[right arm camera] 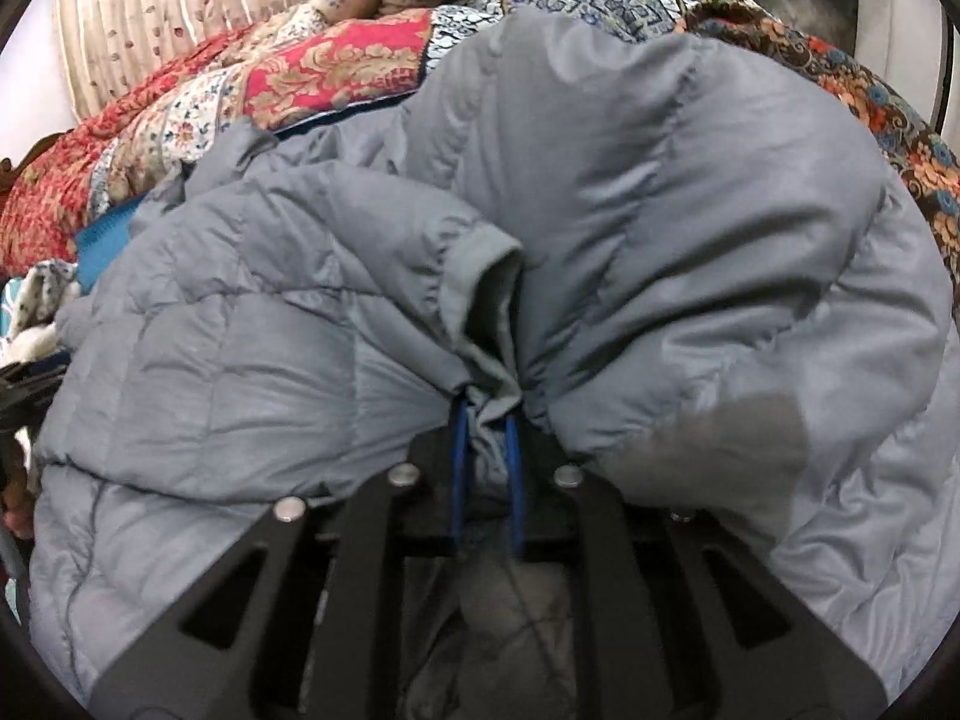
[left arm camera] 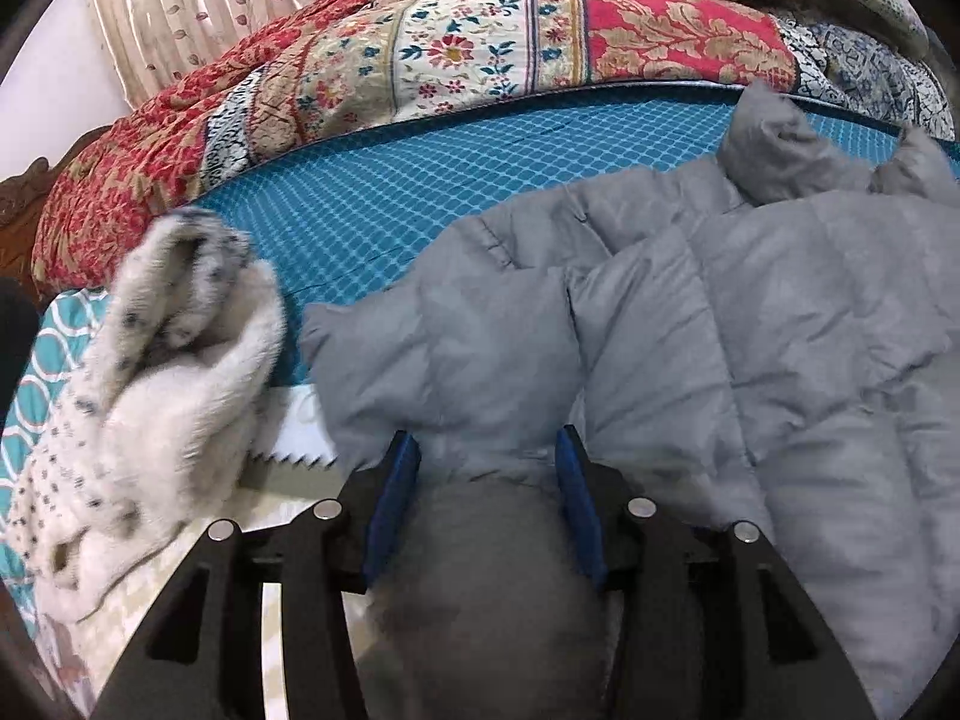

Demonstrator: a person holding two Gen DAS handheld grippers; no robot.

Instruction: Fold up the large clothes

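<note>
A grey quilted puffer jacket (left arm camera: 690, 324) lies crumpled on a blue patterned bedsheet (left arm camera: 384, 192). My left gripper (left arm camera: 487, 450) has its blue-padded fingers about a hand's width apart, with a thick bunch of the jacket's fabric filling the gap between them. In the right wrist view the jacket (right arm camera: 660, 192) fills most of the frame. My right gripper (right arm camera: 487, 414) is shut on a gathered fold of the jacket beside a sleeve cuff (right arm camera: 486, 264), with fabric bulging on both sides.
A white fleece garment with dark dots (left arm camera: 150, 372) lies to the left of the jacket. A rolled patchwork floral quilt (left arm camera: 420, 60) runs along the far side of the bed. A striped curtain (left arm camera: 198, 6) hangs behind.
</note>
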